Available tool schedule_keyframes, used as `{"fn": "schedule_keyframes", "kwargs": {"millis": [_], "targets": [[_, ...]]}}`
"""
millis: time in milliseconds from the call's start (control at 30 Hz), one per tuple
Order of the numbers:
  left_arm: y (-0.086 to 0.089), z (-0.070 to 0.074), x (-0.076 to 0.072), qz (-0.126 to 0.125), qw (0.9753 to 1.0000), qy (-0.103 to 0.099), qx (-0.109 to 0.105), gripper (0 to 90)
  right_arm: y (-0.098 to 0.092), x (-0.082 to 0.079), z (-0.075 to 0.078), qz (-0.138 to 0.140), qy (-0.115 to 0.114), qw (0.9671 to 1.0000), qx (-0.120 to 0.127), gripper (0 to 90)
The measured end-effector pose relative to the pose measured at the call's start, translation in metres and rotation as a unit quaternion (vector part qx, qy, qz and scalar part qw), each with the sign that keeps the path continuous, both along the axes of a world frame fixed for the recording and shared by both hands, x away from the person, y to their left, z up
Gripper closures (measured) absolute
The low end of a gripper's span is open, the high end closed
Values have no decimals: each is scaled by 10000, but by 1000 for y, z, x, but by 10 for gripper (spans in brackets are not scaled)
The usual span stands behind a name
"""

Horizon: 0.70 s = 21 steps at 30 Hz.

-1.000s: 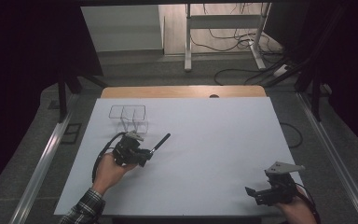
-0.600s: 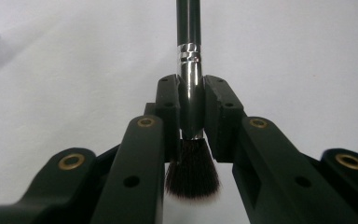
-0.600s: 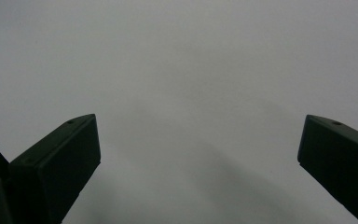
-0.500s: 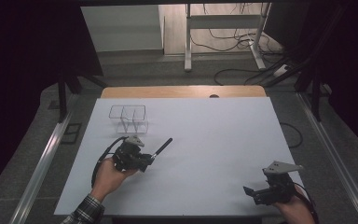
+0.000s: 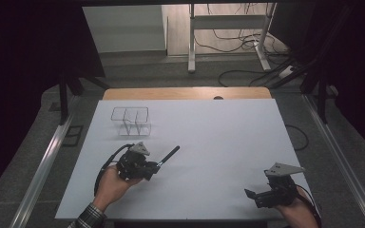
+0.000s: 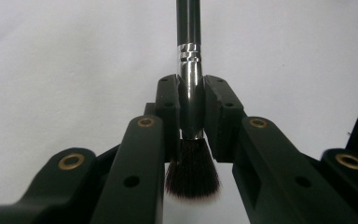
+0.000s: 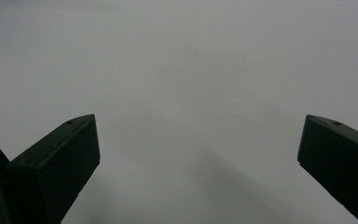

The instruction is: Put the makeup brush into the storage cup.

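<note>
Brush [image 6: 189, 93] clamped in left tool [image 6: 189, 116], handle pointing straight ahead; right tool [image 7: 198, 154] gapes empty.

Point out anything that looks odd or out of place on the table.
Nothing stands out. The left tool is shut on the brush at its metal ferrule, bristles toward the camera; the clear organizer stands upright; the right tool is open.

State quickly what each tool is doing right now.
Left tool: shut on the makeup brush.
Right tool: open, holding nothing.
</note>
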<state>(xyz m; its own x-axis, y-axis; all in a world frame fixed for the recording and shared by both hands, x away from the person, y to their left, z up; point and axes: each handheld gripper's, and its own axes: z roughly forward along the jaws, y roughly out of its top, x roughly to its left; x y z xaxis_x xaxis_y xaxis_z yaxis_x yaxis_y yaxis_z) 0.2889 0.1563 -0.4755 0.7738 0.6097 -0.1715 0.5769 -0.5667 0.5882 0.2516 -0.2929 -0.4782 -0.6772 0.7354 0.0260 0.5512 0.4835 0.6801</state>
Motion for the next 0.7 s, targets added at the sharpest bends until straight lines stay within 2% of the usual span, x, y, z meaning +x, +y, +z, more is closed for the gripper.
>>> {"fn": "schedule_keyframes", "kwargs": {"millis": [233,700], "targets": [[-4,0,-5,-64,10000,11,10,770,7,1,3,57,-55,10000,-30,0],[-14,0,-15,-266,9996,1,-15,770,30,5,4,359,4,9992,-181,0]]}}
